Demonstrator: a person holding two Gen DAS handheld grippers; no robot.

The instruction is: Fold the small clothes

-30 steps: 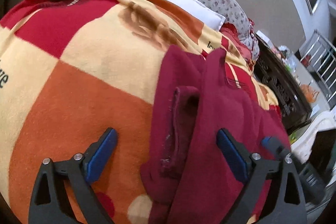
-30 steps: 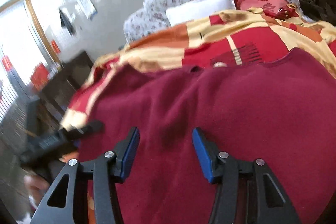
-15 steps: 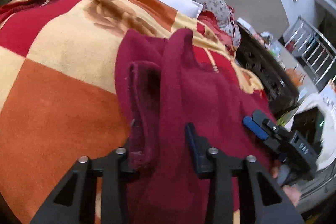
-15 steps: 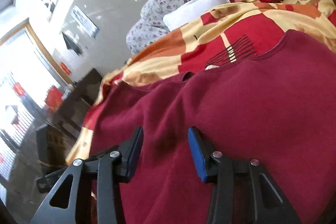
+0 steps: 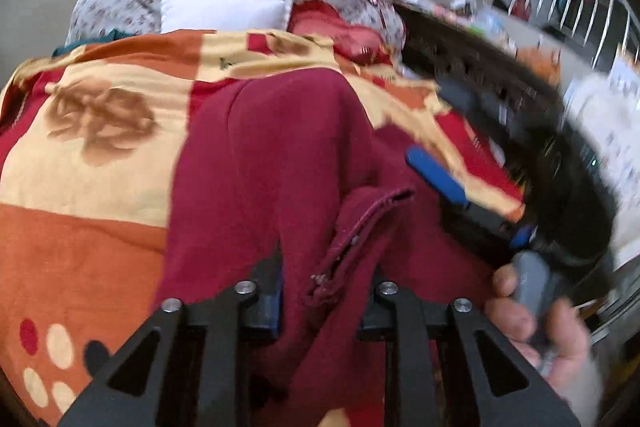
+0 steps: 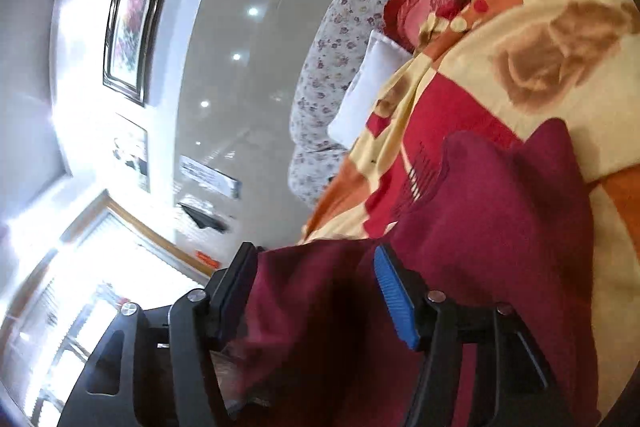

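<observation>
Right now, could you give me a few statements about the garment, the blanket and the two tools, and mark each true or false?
1. The garment is dark red. True.
2. The left tool is closed on a bunch of the garment. True.
3. The garment lies on a plain blue sheet. False: it lies on a blanket of orange, cream and red patches.
4. A white pillow sits at the far end of the blanket. True.
5. The right tool is empty and well clear of the cloth. False: garment fabric runs between its fingers.
</observation>
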